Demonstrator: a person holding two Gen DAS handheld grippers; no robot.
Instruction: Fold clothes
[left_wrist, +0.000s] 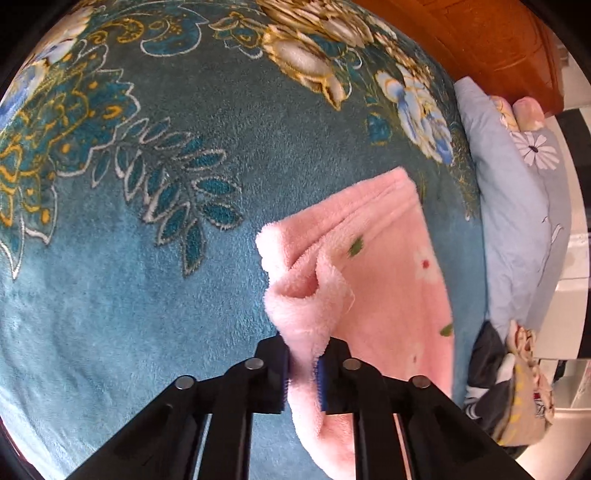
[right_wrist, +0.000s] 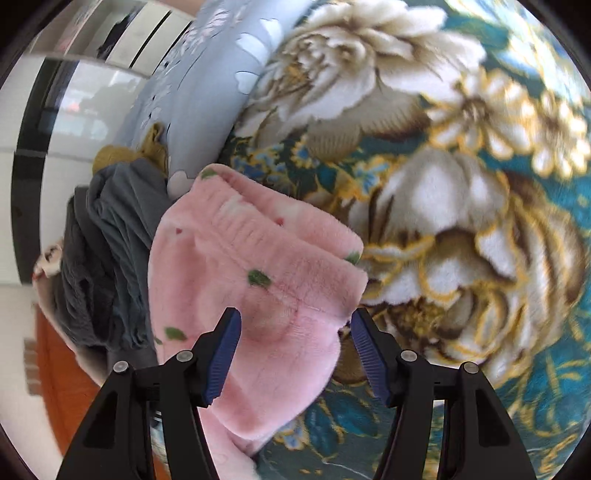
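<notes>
A pink fleece garment (left_wrist: 384, 266) with small green and red marks lies on a teal floral blanket (left_wrist: 129, 258). My left gripper (left_wrist: 303, 360) is shut on a bunched fold at the garment's edge, the pink cloth pinched between its blue pads. In the right wrist view the same pink garment (right_wrist: 258, 258) shows its gathered waistband, folded over itself. My right gripper (right_wrist: 295, 332) stands open just above it, its blue fingertips (right_wrist: 225, 350) on either side of the cloth and not pressing it.
A pale blue flowered quilt (left_wrist: 517, 221) lies along the blanket's edge, with a heap of dark grey clothes (right_wrist: 107, 266) and a mustard piece (right_wrist: 147, 147) beside it. Orange-brown wooden furniture (left_wrist: 480, 40) and white floor lie beyond.
</notes>
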